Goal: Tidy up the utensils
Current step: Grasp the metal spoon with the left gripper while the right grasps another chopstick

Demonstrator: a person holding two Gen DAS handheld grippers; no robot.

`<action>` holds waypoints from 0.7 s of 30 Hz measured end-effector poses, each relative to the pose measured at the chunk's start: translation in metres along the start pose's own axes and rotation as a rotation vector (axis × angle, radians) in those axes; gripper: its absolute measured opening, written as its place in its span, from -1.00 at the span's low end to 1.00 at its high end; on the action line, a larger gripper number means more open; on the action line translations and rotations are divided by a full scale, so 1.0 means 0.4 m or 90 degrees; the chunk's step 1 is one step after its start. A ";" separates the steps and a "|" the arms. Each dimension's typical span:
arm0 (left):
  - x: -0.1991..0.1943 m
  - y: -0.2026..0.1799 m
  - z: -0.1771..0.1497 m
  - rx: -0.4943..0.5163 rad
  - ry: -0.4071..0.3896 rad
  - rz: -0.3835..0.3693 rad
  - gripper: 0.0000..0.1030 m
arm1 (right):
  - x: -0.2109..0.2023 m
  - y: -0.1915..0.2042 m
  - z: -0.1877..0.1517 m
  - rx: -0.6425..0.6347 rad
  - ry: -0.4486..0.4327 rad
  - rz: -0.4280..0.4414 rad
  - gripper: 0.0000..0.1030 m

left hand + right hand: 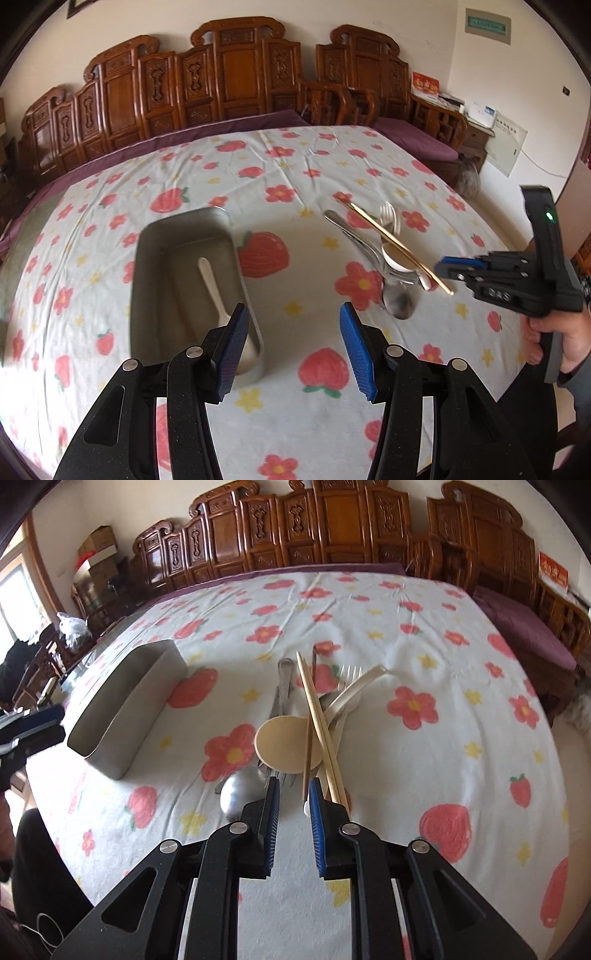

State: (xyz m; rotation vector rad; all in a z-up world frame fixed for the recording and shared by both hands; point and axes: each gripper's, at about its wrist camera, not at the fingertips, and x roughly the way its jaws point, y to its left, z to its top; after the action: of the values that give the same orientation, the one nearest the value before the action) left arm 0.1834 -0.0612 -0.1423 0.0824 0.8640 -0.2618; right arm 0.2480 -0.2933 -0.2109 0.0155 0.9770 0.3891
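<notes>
The right tool (293,794) has its blue pads a narrow gap apart and holds nothing; its tips sit at the near end of the utensil pile, right by the near ends of the chopsticks (319,734). The left tool (293,317) is spread wide and also holds nothing, hovering over the near end of the metal tray (147,266).

Just beyond the right tool lies the pile: the two wooden chopsticks cross over a beige spoon (284,744), whose handle runs away to the far right. To the near left of that spoon lies a metal spoon (240,794), bowl toward the tool. A fork (349,674) lies at the far side of the pile.

To the left, well apart from the pile, stands the tray, with a white spoon (221,299) lying inside it. All of it rests on a desk covered by a strawberry-and-flower cloth (424,635). Carved wooden chairs (229,74) line the far side.
</notes>
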 end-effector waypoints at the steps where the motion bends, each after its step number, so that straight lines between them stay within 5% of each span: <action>1: 0.003 -0.006 -0.002 0.001 0.003 -0.002 -0.05 | 0.011 -0.002 0.005 0.001 0.003 0.000 -0.65; 17: 0.043 -0.058 -0.029 0.015 0.030 -0.012 -0.05 | 0.130 -0.009 0.091 0.019 0.058 -0.017 -0.65; 21: 0.045 -0.060 -0.033 0.015 0.033 -0.013 -0.05 | 0.142 -0.003 0.093 0.006 0.067 -0.032 -0.88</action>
State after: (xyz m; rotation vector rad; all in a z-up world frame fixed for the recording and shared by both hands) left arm 0.1786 -0.0856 -0.1638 0.1021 0.9134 -0.2905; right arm 0.3066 -0.2699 -0.2356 -0.0212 1.0802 0.3425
